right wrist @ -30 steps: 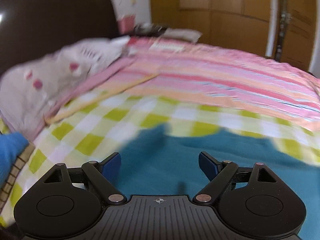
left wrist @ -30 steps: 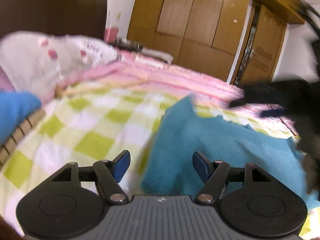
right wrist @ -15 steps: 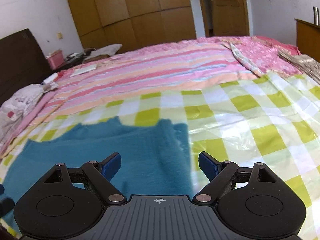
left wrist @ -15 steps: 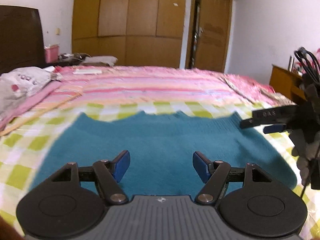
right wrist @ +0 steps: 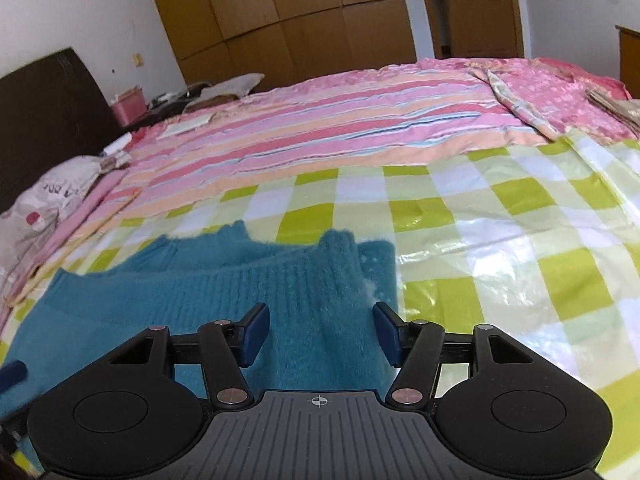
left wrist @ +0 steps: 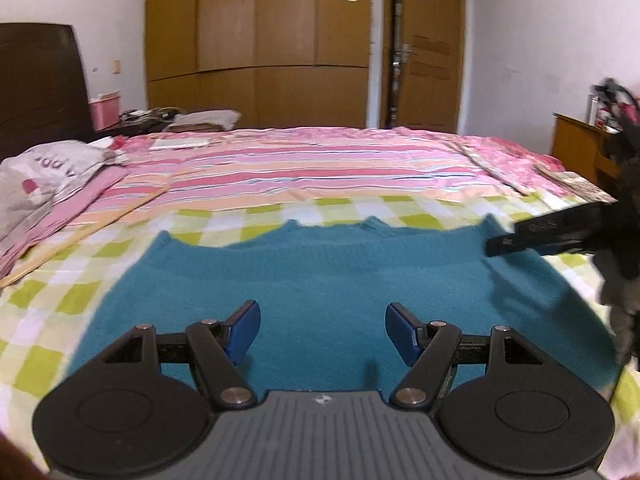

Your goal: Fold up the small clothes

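Sweater [left wrist: 320,280], teal knit, lies spread flat on the checked sheet [right wrist: 500,240] of the bed, right under and ahead of both claws. Left claw [left wrist: 322,330] hangs over the sweater's near part with its blue pads standing apart, nothing between them but the cloth lying below; they do not press on it. Off to this claw's right, in the left wrist view, the right claw [left wrist: 552,234] shows as a dark blurred shape reaching onto the sweater's right edge.

In the right wrist view, the right claw [right wrist: 320,334] sits at that edge, where the ribbed hem rises in a raised fold between its pads. Its jaws have just been closing, with that fold of knit between them; a gap still shows on each side, so the pads are not yet clamped on the cloth. To this claw's right the checked sheet lies bare and shiny. Beyond both claws comes a pink striped blanket [left wrist: 320,168], then a wooden wardrobe [left wrist: 260,40] at the far wall. Far ahead on the left rests a grey pillow [left wrist: 44,176]
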The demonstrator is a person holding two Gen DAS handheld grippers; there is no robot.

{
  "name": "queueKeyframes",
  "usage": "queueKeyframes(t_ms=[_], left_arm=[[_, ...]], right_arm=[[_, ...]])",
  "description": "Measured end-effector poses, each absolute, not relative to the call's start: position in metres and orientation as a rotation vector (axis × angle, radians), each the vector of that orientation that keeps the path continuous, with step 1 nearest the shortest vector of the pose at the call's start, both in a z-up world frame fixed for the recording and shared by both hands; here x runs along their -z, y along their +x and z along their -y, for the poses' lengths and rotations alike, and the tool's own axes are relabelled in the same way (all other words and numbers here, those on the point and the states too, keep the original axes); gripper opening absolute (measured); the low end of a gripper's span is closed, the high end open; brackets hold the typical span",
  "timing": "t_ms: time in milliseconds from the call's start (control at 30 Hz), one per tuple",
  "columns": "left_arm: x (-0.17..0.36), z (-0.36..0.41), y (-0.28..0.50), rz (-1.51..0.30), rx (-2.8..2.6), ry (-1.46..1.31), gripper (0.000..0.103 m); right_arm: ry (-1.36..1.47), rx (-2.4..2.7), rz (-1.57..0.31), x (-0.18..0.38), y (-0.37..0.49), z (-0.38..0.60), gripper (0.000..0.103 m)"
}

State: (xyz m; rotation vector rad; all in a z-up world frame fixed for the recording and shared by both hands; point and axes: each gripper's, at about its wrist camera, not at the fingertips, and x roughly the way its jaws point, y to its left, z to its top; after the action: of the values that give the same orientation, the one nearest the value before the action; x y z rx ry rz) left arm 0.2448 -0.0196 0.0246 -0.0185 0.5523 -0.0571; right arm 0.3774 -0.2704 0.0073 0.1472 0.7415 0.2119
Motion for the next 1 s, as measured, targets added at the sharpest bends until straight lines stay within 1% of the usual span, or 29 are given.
queueKeyframes(t_ms=[33,67,100,133,167,267,300,333,367,433,533,567,600,633,667,767,833,867,933,1000], left_arm=[[-0.025,0.015,0.248,-0.555,0.043,-0.022,0.074],[-0.024,0.012,0.248,-0.557,0.035,-0.026,0.074],[-0.024,0.01,0.25,-0.558,0.031,-0.028,0.074],[-0.023,0.009,0.251,-0.559,0.029,-0.026,0.074],[-0.022,0.009,0.251,-0.559,0.029,-0.021,0.074],[-0.023,0.013,0.255,-0.554,0.04,-0.008,0.074],[-0.023,0.014,0.255,-0.55,0.046,-0.003,0.074],[-0.024,0.014,0.257,-0.546,0.045,0.0,0.074],[-0.025,0.013,0.258,-0.544,0.039,0.003,0.074],[-0.027,0.006,0.259,-0.536,0.019,0.001,0.074],[-0.027,-0.01,0.26,-0.533,-0.047,-0.015,0.074],[-0.026,-0.017,0.262,-0.54,-0.069,-0.023,0.074],[-0.025,-0.023,0.264,-0.547,-0.089,-0.03,0.074],[-0.024,-0.027,0.266,-0.551,-0.103,-0.035,0.074],[-0.023,-0.031,0.267,-0.555,-0.113,-0.04,0.074],[-0.028,-0.036,0.265,-0.514,-0.124,-0.054,0.073],[-0.031,-0.034,0.261,-0.471,-0.118,-0.051,0.074],[-0.03,-0.032,0.262,-0.464,-0.126,-0.039,0.074],[-0.023,-0.032,0.265,-0.487,-0.146,-0.028,0.074],[-0.012,-0.036,0.268,-0.522,-0.163,-0.024,0.074]], right_arm=[[0.135,-0.22,-0.732,-0.011,0.374,0.268,0.043],[0.119,-0.228,-0.721,-0.013,0.37,0.265,0.036],[0.101,-0.234,-0.709,-0.017,0.365,0.263,0.024],[0.092,-0.242,-0.702,-0.019,0.361,0.261,0.018],[0.09,-0.245,-0.7,-0.02,0.36,0.261,0.017],[0.086,-0.221,-0.721,-0.016,0.368,0.263,0.017],[0.09,-0.217,-0.734,-0.013,0.372,0.264,0.019],[0.098,-0.218,-0.745,-0.01,0.374,0.265,0.025],[0.102,-0.225,-0.753,-0.008,0.376,0.265,0.026],[0.109,-0.232,-0.762,-0.004,0.379,0.266,0.046],[0.128,-0.223,-0.77,0.001,0.384,0.267,0.047],[0.137,-0.221,-0.769,0.001,0.385,0.267,0.046],[0.148,-0.22,-0.766,0.0,0.384,0.267,0.035],[0.157,-0.22,-0.762,-0.003,0.383,0.267,0.019],[0.161,-0.21,-0.748,-0.007,0.38,0.268,0.015],[0.206,-0.202,-0.664,-0.03,0.371,0.281,0.01],[0.277,-0.202,-0.618,-0.043,0.365,0.296,0.01],[0.315,-0.206,-0.614,-0.044,0.364,0.301,0.009],[0.295,-0.172,-0.617,-0.038,0.365,0.302,0.009],[0.303,-0.127,-0.639,-0.022,0.366,0.305,0.009]])
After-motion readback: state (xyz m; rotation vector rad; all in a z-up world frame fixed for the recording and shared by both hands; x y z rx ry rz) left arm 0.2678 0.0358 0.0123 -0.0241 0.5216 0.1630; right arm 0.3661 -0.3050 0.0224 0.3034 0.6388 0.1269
